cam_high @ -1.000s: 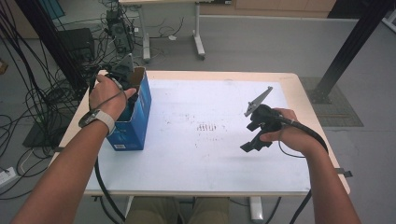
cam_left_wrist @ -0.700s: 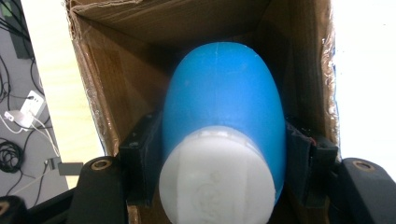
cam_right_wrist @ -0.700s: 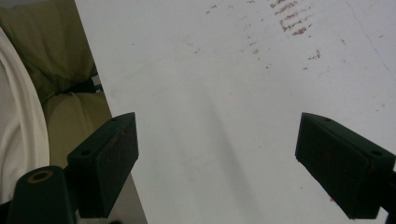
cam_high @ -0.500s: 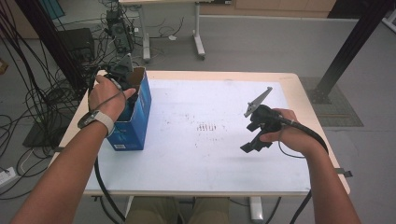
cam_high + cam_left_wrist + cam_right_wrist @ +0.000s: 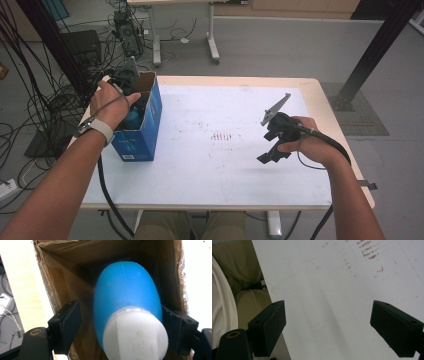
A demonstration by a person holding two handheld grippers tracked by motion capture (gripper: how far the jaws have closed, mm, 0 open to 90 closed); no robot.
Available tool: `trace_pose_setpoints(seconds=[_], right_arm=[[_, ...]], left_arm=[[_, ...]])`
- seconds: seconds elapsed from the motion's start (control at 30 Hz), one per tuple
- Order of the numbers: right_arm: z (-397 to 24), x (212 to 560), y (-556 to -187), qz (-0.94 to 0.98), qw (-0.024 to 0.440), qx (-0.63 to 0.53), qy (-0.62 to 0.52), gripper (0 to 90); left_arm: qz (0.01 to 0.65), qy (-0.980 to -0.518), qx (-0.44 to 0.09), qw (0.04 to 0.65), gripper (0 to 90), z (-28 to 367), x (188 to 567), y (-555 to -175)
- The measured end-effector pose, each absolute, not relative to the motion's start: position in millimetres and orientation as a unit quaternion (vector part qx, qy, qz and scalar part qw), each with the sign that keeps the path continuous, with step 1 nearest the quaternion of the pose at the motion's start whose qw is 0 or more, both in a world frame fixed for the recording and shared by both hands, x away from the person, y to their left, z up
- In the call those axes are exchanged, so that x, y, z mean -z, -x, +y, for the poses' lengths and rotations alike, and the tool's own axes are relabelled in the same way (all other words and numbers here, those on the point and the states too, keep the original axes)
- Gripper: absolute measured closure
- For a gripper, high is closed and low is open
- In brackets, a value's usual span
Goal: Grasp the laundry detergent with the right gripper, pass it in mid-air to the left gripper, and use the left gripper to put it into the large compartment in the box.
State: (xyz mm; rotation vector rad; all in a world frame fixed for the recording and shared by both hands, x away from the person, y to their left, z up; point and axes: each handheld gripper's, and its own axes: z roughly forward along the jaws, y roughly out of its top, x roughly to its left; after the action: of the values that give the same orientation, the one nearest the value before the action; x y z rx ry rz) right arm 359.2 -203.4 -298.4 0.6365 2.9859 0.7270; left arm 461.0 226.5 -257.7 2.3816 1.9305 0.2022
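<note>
An open blue cardboard box (image 5: 137, 142) stands at the table's left edge, its brown inside (image 5: 75, 255) showing in the left gripper view. A blue bottle (image 5: 125, 290) with a white cap (image 5: 136, 336) sits inside it; a bit of blue bottle (image 5: 132, 119) peeks out in the high view. My left gripper (image 5: 121, 317) reaches down into the box and straddles the bottle. Its jaws have just been opening, and a gap separates the left pad (image 5: 68, 325) from the bottle. My right gripper (image 5: 267, 156) hovers over the white table top at the right, open (image 5: 328, 322), with nothing between its jaws.
The white mat (image 5: 220, 165) has faint reddish marks (image 5: 222, 136) at its middle. Tangled cables and equipment (image 5: 122, 30) lie on the floor beyond the left edge. A black post (image 5: 370, 55) stands at the far right. The person's lap (image 5: 244, 300) is by the near edge.
</note>
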Motion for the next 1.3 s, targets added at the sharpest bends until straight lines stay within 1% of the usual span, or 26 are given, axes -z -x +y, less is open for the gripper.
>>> trace_pose_setpoints(seconds=[0.1,0.13,0.17,0.23,0.33,0.73,0.9,1.1,1.3], right_arm=[[-200.9,298.4,-359.7,0.952,0.002,-0.231,-0.2,13.2],[-200.3,298.4,-359.8,0.952,0.002,-0.231,-0.199,13.2],[-199.6,298.4,-359.7,0.953,0.001,-0.23,-0.199,13.2],[-198.7,298.1,-359.4,0.953,0.001,-0.229,-0.2,13.2],[-198.6,298.0,-359.0,0.953,0.002,-0.229,-0.2,13.2],[-201.0,298.3,-357.1,0.953,0.002,-0.228,-0.201,13.2],[-200.3,296.0,-355.9,0.953,0.005,-0.227,-0.202,13.2],[-201.4,292.6,-353.8,0.952,0.008,-0.229,-0.203,13.2],[-204.0,290.7,-351.5,0.952,0.01,-0.228,-0.206,13.1]], left_arm=[[0.626,-0.777,-0.057,0.038,22.1,227.5,256.3,-461.1],[0.625,-0.777,-0.053,0.039,19.6,227.5,255.1,-461.1],[0.626,-0.777,-0.056,0.037,20.0,227.2,253.5,-460.7],[0.623,-0.779,-0.058,0.035,17.6,226.8,250.5,-460.3],[0.625,-0.778,-0.055,0.038,10.5,228.9,245.7,-459.9],[0.625,-0.777,-0.024,0.072,8.5,240.6,224.2,-456.8],[0.61,-0.788,-0.017,0.079,8.3,238.6,206.3,-455.9],[0.578,-0.812,0.01,0.079,6.6,229.6,186.4,-454.4],[0.553,-0.829,-0.004,0.081,6.6,214.9,166.6,-448.6]])
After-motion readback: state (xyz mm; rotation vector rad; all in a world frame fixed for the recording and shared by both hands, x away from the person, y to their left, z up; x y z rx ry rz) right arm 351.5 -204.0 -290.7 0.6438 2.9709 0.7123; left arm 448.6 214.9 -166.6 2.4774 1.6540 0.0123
